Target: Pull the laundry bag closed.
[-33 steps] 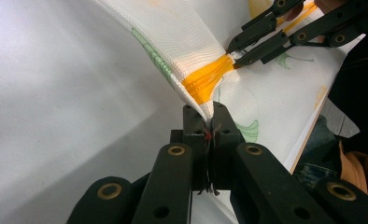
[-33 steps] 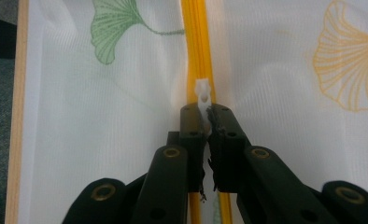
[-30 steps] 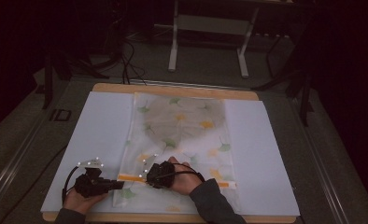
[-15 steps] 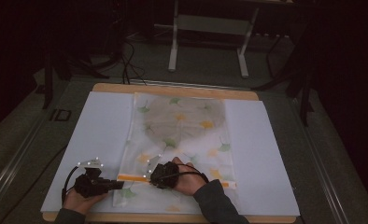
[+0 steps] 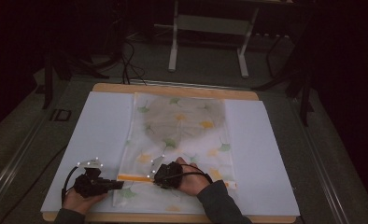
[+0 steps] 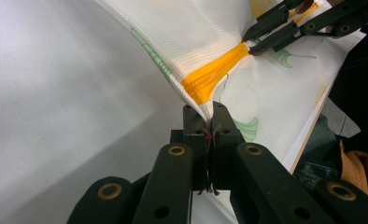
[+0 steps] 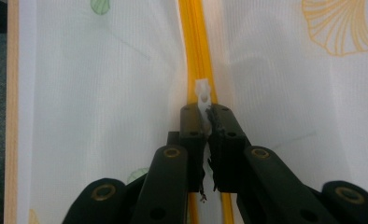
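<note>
We see a dim recording room or lab rather than a home. The wooden-edged surface is covered by a large white sheet and stands lit in the middle of a dark space with a grey carpeted floor. Behind it we see the white metal legs of a stand, and black cables trail across the floor. Dark poles stand at the sides, like camera or light supports.
</note>
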Demonstrator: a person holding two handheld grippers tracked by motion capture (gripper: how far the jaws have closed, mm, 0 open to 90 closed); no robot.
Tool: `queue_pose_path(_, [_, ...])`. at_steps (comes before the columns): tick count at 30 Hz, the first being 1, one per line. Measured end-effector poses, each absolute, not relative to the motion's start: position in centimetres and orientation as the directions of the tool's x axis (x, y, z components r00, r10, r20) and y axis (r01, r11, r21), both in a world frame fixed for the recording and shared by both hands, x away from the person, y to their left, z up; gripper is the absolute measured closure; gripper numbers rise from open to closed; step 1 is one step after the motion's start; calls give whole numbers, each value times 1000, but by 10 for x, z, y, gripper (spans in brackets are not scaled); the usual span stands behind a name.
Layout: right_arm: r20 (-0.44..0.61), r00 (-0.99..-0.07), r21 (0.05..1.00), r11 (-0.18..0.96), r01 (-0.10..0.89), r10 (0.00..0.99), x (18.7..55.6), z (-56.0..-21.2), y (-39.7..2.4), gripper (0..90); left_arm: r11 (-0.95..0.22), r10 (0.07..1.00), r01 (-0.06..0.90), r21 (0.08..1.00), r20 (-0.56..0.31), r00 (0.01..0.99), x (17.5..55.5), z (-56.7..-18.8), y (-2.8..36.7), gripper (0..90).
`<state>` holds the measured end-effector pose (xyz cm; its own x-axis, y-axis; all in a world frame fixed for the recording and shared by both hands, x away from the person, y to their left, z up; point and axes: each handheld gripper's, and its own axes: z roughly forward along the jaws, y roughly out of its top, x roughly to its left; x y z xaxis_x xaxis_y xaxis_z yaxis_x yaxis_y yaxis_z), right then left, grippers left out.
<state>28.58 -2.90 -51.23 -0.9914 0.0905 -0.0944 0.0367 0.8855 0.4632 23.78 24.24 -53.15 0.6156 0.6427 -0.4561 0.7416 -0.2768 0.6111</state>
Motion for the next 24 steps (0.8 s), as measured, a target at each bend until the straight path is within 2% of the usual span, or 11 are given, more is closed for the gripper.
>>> queue_pose_path(24, [-112, -990, 434, 900, 32, 89, 284, -509, -40, 848, -278, 641, 740, 612, -456, 617, 238, -531, 244, 883])
